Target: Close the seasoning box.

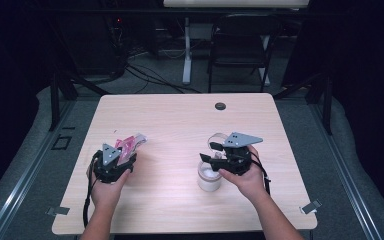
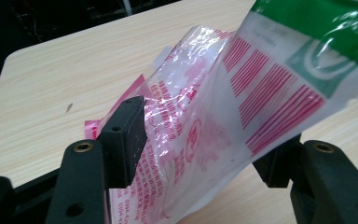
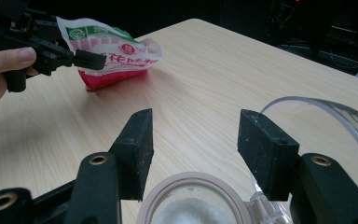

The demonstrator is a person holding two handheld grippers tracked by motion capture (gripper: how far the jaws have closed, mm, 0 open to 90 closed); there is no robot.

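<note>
Chinese characters on the bag [image 3: 114, 58], red, too blurred to read.

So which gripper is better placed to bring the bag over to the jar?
Left. The left gripper already has the plastic bag between its jaws, while the right gripper hangs open over the open jar.

Bare table [image 1: 180, 120] between bag [image 1: 130, 145] and jar [image 1: 209, 177] (lid [image 1: 215, 140] open behind).
</note>
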